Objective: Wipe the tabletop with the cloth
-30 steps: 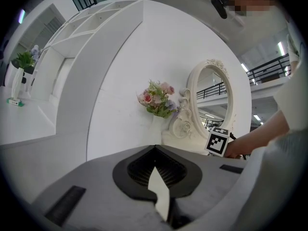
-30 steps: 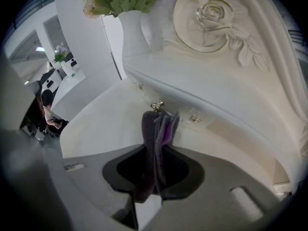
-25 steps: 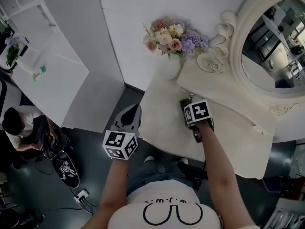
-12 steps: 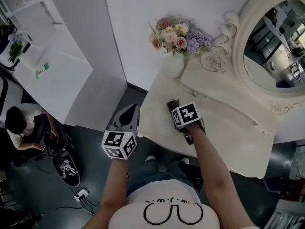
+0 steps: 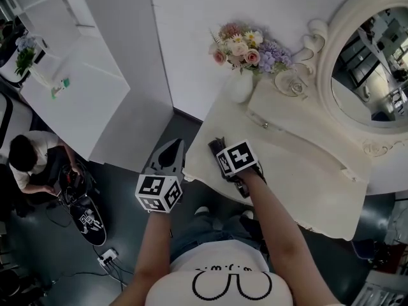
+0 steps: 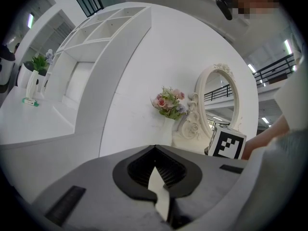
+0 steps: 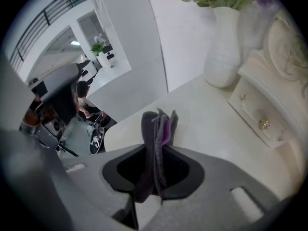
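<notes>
A dark grey cloth (image 7: 156, 129) with a purple fold sticks up between the jaws of my right gripper (image 7: 156, 170), which is shut on it. In the head view the right gripper (image 5: 217, 148) presses the cloth onto the cream tabletop (image 5: 299, 171) near its front-left corner. My left gripper (image 5: 168, 160) hangs beyond the table's left edge, over the dark floor. In its own view the left gripper (image 6: 157, 177) has its jaws together with nothing held.
A white vase (image 5: 241, 88) of flowers (image 5: 250, 46) stands at the table's back left, next to a raised drawer unit (image 7: 262, 105) and an oval mirror (image 5: 373, 69). A white counter (image 5: 70, 101) and a seated person (image 5: 32, 161) are far left.
My right gripper has slid the cloth leftward across the tabletop, towards the front-left corner. The left gripper has stayed where it was.
</notes>
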A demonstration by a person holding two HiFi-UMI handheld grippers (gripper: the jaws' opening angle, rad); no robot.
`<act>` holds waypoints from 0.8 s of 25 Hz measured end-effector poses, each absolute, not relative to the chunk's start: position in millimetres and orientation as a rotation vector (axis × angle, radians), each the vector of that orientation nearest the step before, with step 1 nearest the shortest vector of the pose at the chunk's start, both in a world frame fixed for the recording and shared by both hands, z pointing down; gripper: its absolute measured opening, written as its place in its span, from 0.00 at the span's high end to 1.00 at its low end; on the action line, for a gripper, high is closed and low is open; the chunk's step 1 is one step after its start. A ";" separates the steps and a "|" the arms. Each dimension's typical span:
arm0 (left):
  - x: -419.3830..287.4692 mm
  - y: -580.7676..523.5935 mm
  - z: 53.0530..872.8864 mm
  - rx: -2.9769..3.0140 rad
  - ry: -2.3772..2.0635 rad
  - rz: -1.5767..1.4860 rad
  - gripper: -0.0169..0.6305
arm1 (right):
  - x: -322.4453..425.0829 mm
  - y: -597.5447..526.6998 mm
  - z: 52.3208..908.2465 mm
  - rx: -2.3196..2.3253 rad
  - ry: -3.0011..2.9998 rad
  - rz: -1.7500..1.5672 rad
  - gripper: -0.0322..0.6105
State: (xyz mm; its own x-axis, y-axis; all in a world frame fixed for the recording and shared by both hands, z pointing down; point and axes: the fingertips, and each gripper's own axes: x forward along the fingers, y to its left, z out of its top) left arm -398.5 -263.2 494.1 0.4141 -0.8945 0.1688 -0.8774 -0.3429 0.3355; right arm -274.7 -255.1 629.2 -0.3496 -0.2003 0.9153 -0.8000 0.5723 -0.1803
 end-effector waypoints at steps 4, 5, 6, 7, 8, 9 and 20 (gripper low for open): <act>-407.8 -260.8 495.0 2.289 -1.533 -0.061 0.98 | -305.3 -241.0 629.1 0.728 -1.875 0.723 0.81; -410.0 -260.4 495.7 2.286 -1.535 -0.059 0.98 | -312.4 -237.6 629.1 0.711 -1.882 0.713 0.81; -412.2 -259.9 496.5 2.282 -1.537 -0.057 0.98 | -319.2 -234.4 629.1 0.695 -1.890 0.708 0.81; -414.2 -259.4 497.0 2.278 -1.538 -0.055 0.98 | -325.7 -231.3 629.0 0.679 -1.898 0.708 0.81; -416.3 -258.8 497.1 2.273 -1.540 -0.054 0.98 | -332.0 -228.1 628.9 0.662 -1.905 0.711 0.81; -418.3 -258.3 496.4 2.266 -1.541 -0.053 0.98 | -338.2 -224.9 628.9 0.645 -1.913 0.717 0.81; -435.1 -261.3 495.0 2.223 -1.566 -0.062 0.98 | -393.5 -183.2 626.5 0.383 -1.980 0.866 0.81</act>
State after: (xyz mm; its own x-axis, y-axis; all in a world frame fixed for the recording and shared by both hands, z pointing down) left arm -435.1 -261.3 495.0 0.3654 -0.9092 0.1996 -0.8904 -0.2789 0.3597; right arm -393.5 -183.2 626.5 -0.5361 0.0709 0.8412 -0.5695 0.7052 -0.4224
